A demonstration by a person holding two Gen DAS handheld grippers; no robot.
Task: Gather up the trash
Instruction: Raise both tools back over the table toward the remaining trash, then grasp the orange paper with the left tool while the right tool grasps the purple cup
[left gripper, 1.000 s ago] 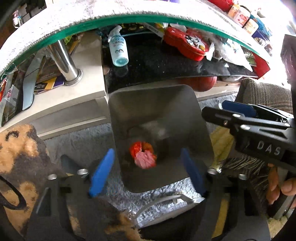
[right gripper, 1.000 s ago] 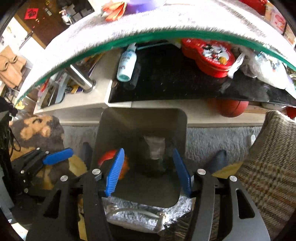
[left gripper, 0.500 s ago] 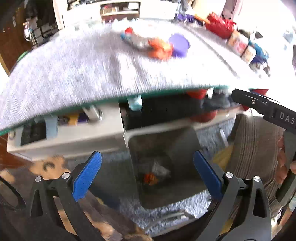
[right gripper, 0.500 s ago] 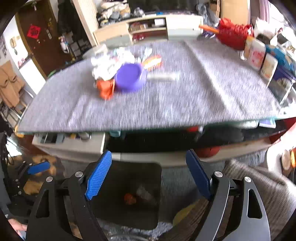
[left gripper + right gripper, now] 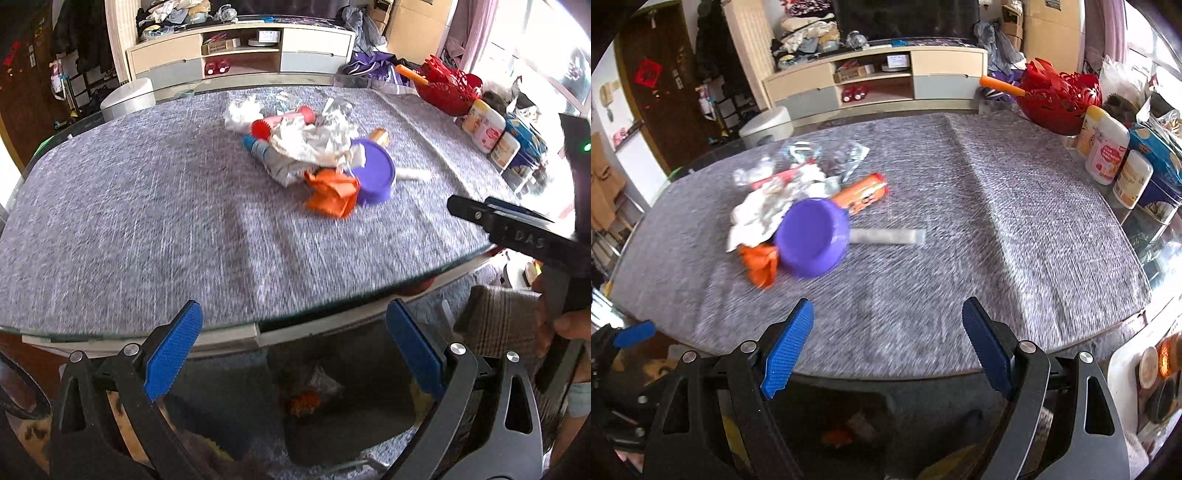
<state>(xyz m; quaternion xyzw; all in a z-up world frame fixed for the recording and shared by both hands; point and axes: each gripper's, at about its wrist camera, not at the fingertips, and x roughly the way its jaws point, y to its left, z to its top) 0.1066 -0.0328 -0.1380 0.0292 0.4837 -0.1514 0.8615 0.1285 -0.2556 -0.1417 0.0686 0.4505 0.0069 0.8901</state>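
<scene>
A pile of trash lies on the grey table mat (image 5: 147, 229): crumpled white paper (image 5: 314, 142), an orange wrapper (image 5: 332, 192), a purple bowl (image 5: 373, 177), a red-capped tube (image 5: 284, 120). In the right wrist view I see the purple bowl (image 5: 812, 242), orange wrapper (image 5: 759, 264), an orange packet (image 5: 864, 194) and a white strip (image 5: 886, 236). A grey bin (image 5: 343, 398) on the floor below the table edge holds red and foil trash (image 5: 306, 398). My left gripper (image 5: 291, 354) and right gripper (image 5: 886, 347) are open and empty, near the table's front edge.
A red basket (image 5: 1060, 96), white jars (image 5: 1106, 155) and a blue box (image 5: 1156, 166) stand at the table's right side. A TV cabinet (image 5: 875, 85) is behind. A plaid cushion (image 5: 495, 321) lies on the floor at right.
Both grippers have risen from above the bin to table height; the view now shows the tabletop and the trash pile. Both stay open.
</scene>
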